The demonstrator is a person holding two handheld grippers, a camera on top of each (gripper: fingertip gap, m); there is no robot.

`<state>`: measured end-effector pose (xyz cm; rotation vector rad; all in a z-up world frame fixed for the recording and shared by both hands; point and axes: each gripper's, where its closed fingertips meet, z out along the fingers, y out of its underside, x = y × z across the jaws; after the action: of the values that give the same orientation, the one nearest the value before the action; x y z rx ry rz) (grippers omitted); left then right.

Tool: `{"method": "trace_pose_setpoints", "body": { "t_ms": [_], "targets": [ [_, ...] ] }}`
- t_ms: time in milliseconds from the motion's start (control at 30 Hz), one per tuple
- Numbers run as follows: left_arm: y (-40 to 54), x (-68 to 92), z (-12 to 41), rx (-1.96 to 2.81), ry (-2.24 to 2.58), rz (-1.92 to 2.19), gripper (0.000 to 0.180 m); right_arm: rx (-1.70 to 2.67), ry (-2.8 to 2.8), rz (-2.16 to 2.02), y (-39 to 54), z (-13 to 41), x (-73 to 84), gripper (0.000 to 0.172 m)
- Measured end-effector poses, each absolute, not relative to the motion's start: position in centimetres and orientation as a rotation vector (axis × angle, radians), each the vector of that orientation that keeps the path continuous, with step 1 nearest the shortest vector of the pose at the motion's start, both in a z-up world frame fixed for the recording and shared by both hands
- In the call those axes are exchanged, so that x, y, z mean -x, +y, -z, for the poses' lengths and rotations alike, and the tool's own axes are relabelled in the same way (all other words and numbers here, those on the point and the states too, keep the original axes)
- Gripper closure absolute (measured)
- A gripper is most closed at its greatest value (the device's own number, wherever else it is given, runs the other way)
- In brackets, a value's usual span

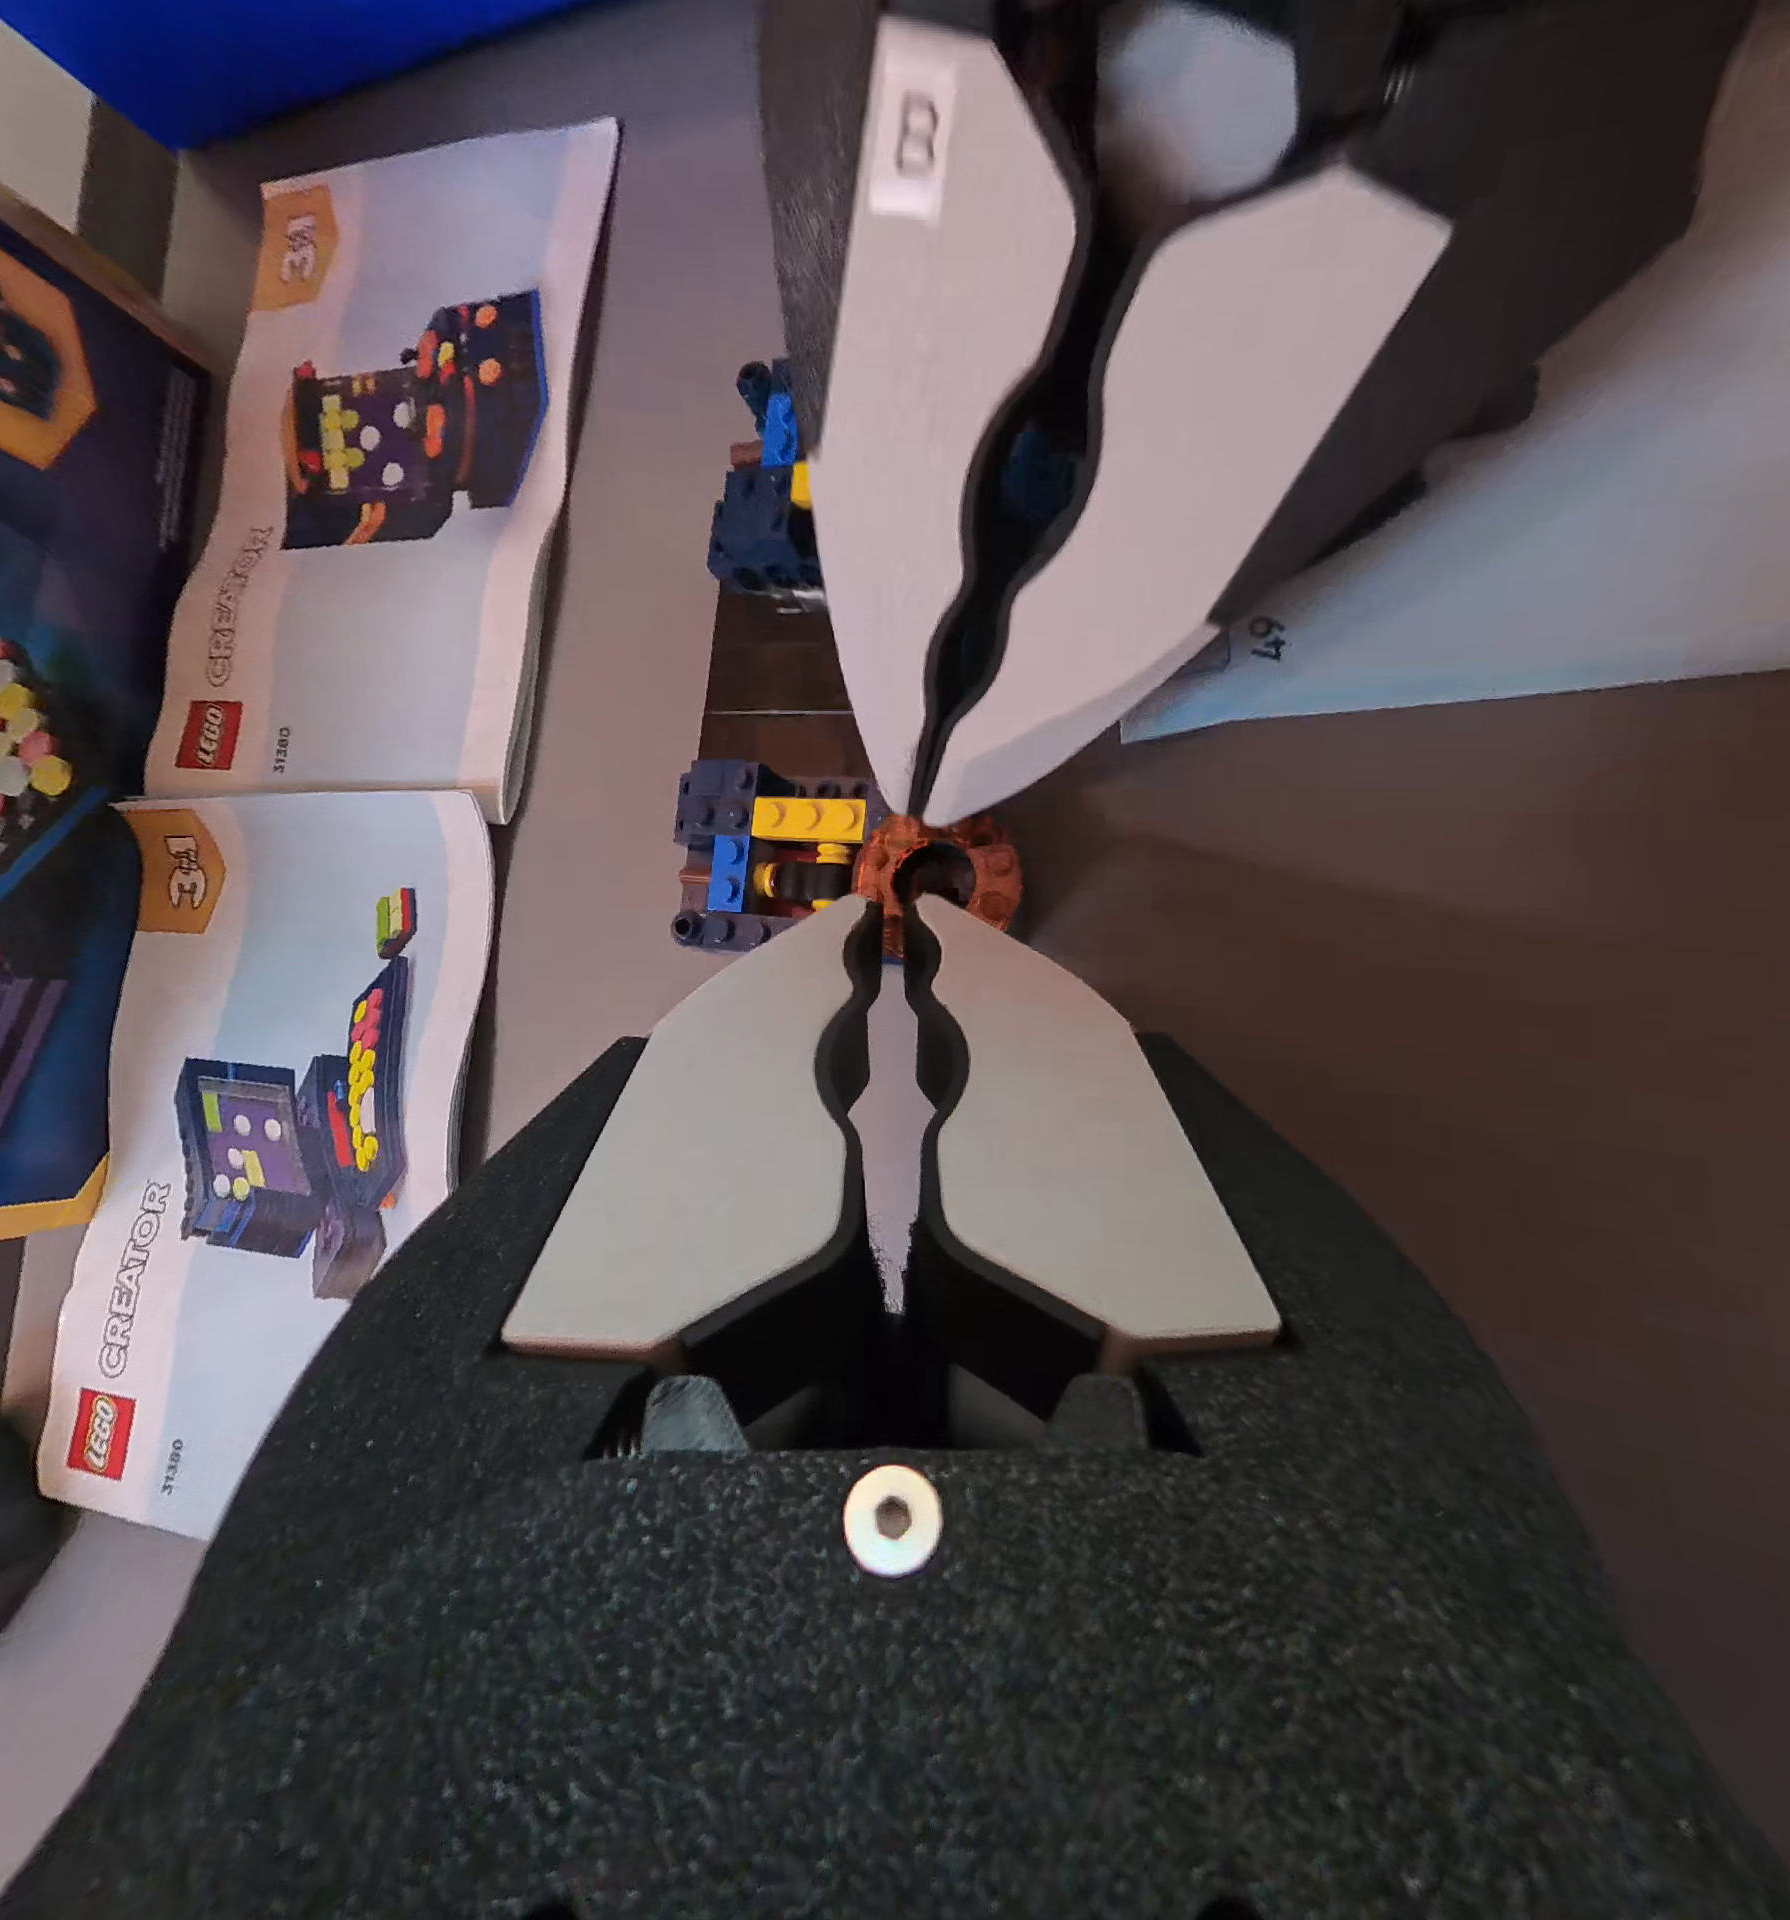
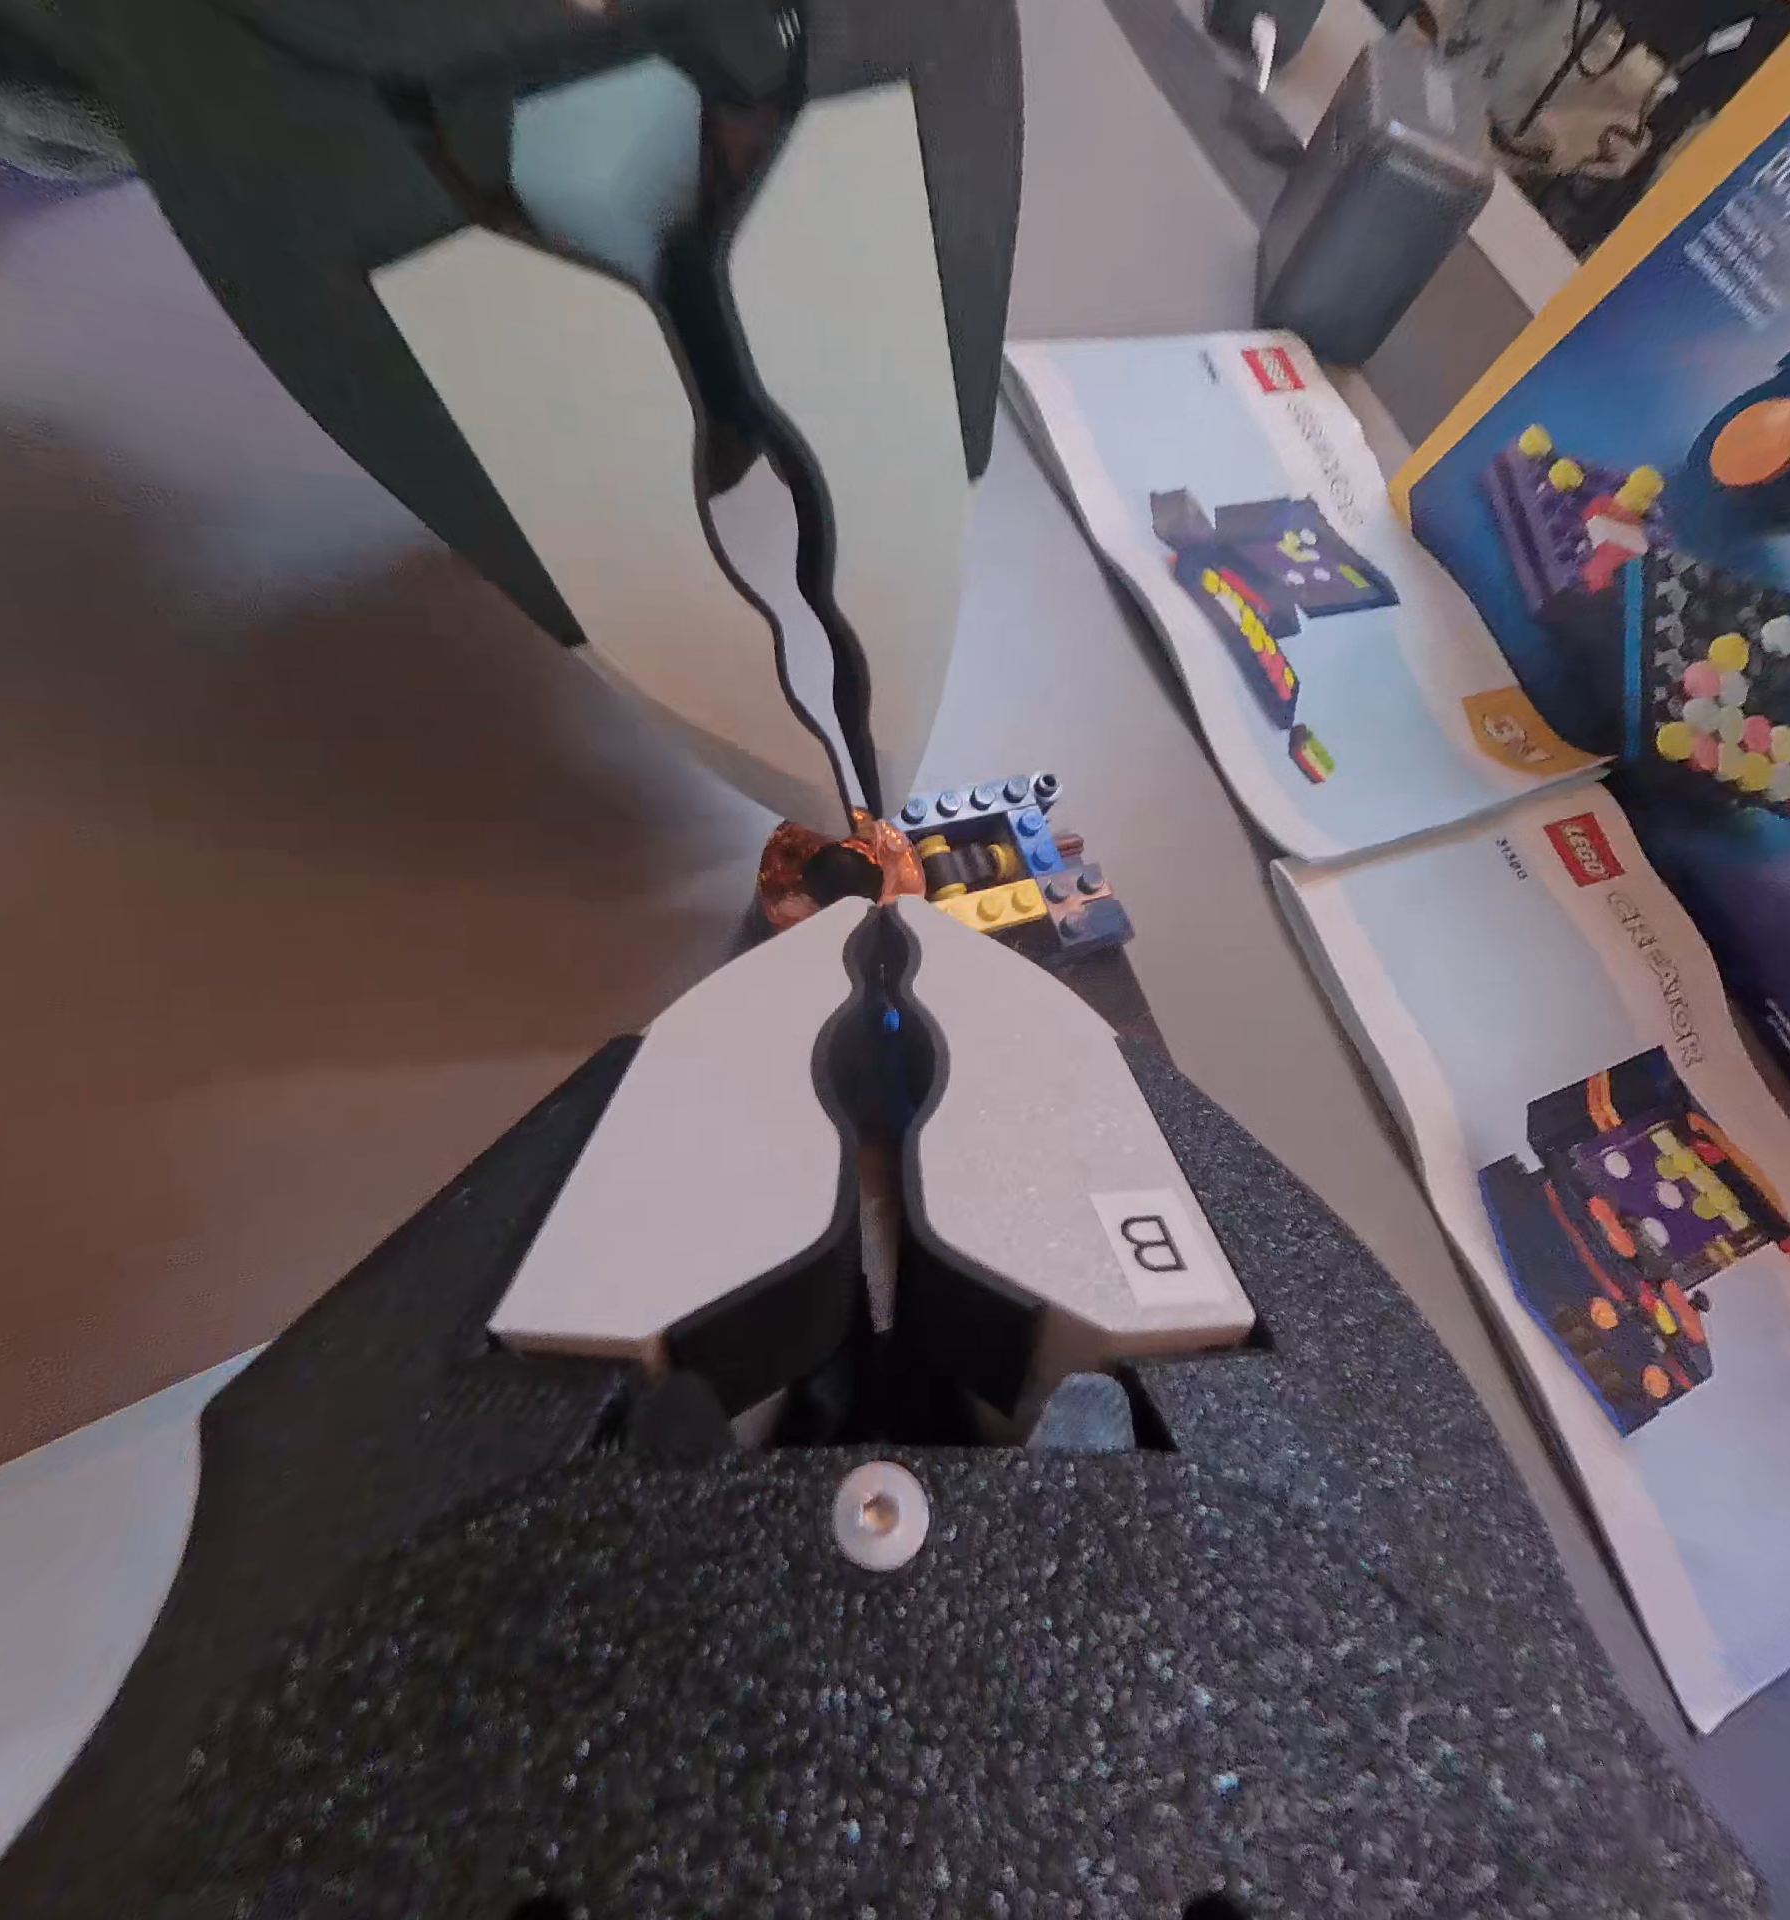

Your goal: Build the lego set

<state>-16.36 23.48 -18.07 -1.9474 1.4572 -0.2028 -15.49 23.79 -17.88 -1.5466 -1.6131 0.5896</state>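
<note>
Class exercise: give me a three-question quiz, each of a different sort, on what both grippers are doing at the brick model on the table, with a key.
1. True or false: both grippers meet at the orange ring.
2. The left gripper pinches the ring's: A rim, B yellow brick, C booklet?
3. Fill in: two instruction ___ lie beside the brick model.

Key: 1 true; the right gripper is closed at the ring too. 2 A. 3 booklets.

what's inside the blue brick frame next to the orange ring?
Inside the blue brick frame, black rollers with yellow ends lie on their side. The orange ring and both grippers' fingers cover that end.
</note>
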Motion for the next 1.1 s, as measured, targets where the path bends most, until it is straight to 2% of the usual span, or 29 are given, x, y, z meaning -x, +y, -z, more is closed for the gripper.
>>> {"method": "trace_pose_setpoints", "body": {
  "t_ms": [500,767,800,933,1100],
  "targets": [
    [23.5,16.2,18.6,1.974,1.205,0.328,0.180,1.537,-1.563,-0.521,23.9,18.2,15.7,0.171],
    [23.3,16.1,18.4,1.982,1.243,0.181,0.180,1.619,-1.644,-0.584,23.6,18.3,15.9,0.172],
    [23.7,16.3,17.8,1.964,1.180,0.170,0.174,1.639,-1.637,-0.636,23.6,17.8,16.0,0.172],
    [22.7,16.4,14.9,1.871,1.056,0.275,0.167,1.649,-1.624,-0.704,24.7,15.7,16.0,0.172],
    [22.6,16.2,17.3,1.925,1.070,0.242,0.163,1.696,-1.731,-0.736,24.7,17.3,17.2,0.172]
  ]
}}
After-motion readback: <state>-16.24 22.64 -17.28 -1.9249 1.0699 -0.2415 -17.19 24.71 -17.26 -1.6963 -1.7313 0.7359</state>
